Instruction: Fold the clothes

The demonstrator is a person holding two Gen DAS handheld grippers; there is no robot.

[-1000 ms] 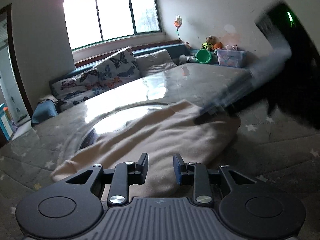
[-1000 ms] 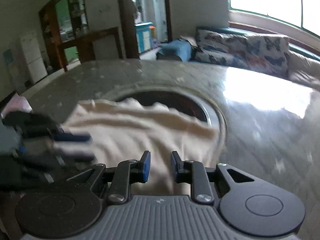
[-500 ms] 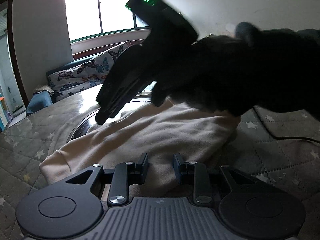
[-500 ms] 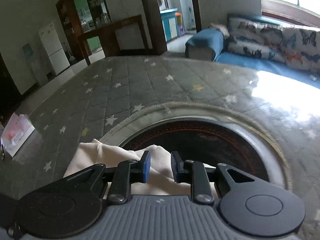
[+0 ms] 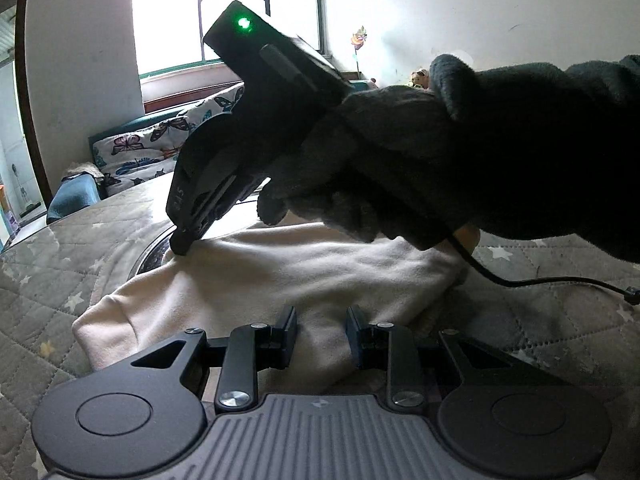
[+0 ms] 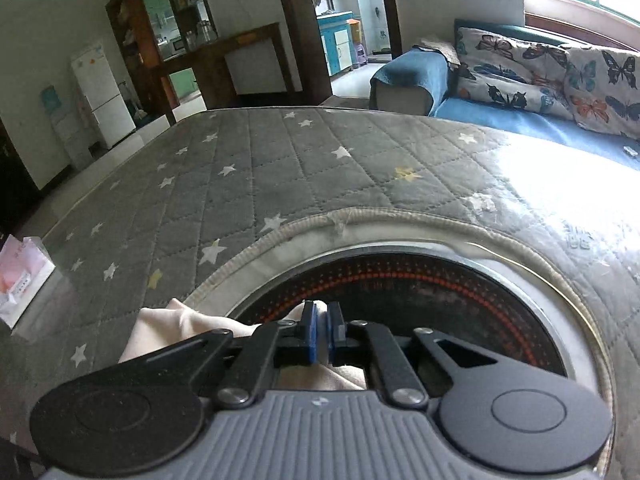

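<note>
A cream garment (image 5: 320,264) lies spread on the grey star-quilted table cover (image 5: 560,320). My left gripper (image 5: 322,336) hovers low over its near edge, jaws apart, the cloth lying under and between the fingers without being pinched. A gloved hand (image 5: 440,152) holds my right gripper (image 5: 182,246) across the garment, tip down on the far left edge. In the right wrist view the right gripper (image 6: 322,334) has its jaws closing to a shut pinch, blue pads together on a fold of the cream garment (image 6: 180,320).
A round dark opening with a metal rim (image 6: 420,288) sits in the quilted cover (image 6: 280,168), partly under the garment. A black cable (image 5: 540,282) trails across the right. A pink tissue box (image 6: 20,272) is at the left; a butterfly-print sofa (image 6: 540,76) lies beyond.
The right gripper swept from the right across the garment to its far left edge, dropped onto it and shut on the cloth. The left gripper stayed put.
</note>
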